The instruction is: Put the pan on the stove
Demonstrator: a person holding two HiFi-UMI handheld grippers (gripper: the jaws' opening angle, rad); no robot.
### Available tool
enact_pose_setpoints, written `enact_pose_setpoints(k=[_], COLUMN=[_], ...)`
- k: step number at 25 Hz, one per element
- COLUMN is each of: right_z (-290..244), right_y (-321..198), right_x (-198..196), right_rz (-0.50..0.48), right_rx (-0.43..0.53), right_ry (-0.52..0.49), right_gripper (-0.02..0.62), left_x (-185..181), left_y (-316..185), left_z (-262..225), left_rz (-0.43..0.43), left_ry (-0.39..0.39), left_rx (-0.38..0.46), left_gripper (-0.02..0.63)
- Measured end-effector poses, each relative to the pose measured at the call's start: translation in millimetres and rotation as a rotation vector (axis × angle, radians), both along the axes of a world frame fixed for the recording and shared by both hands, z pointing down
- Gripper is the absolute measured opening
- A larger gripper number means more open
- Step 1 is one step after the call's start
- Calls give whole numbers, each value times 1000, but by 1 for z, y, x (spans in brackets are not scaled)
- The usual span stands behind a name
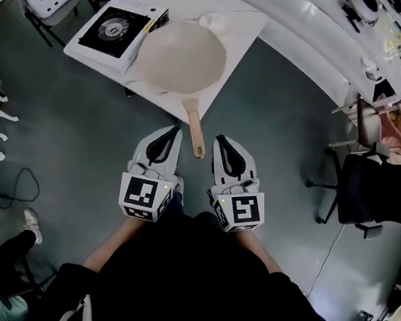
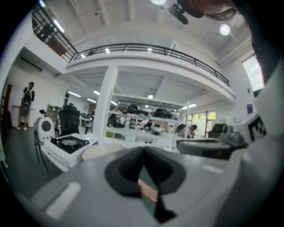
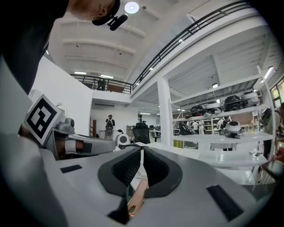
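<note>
Table: white, ahead of me on the grey floor; carries stove, pan and bowl.
Pan: cream, on the table just right of the stove, not on its black top. I can't tell whether its rim touches the stove's edge.
Stove: white single-burner unit at the table's left end, nothing on it.
Left gripper: jaws closed, nothing in them; I'm holding it short of the table, just left of the handle.
Right gripper: jaws closed, empty, just right of the handle.
Handle: wooden, sticks off the table's near edge toward me, its end lying between the two grippers, clear of both.
Bowl: small, white, just behind the pan.
</note>
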State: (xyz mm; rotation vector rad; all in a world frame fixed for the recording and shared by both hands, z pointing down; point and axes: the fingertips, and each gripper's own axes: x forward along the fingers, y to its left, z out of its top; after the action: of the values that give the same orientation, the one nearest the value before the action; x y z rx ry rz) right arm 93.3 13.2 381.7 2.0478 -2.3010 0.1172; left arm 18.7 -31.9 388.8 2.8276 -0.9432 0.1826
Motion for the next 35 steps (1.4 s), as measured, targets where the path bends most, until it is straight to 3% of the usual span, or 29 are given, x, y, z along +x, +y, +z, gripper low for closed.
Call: enact_pose_setpoints(k=[10,16,25,31,35], right_z=[34,61,91,117,132], right_y=[-16,-24,-44,-53,-54], right_x=[5,7,8,5,3], right_rz=[-39,-144,-256,-309,-337], right_rx=[-101,-163,-255,-363,-428], right_ry=[-31,-74,-113,-208,-280], right_gripper=[26,26,31,162,195], left_x=[18,26,40,52,55], left_y=[-19,-32,-50,-54,-54], left_z=[33,53,92,127,146], left_rz=[38,11,54,144,183], left_ry=[-1,-17,-16,38,24], left_rx=[-131,-211,-369,-560,-627], left_gripper=[11,14,149,233,274])
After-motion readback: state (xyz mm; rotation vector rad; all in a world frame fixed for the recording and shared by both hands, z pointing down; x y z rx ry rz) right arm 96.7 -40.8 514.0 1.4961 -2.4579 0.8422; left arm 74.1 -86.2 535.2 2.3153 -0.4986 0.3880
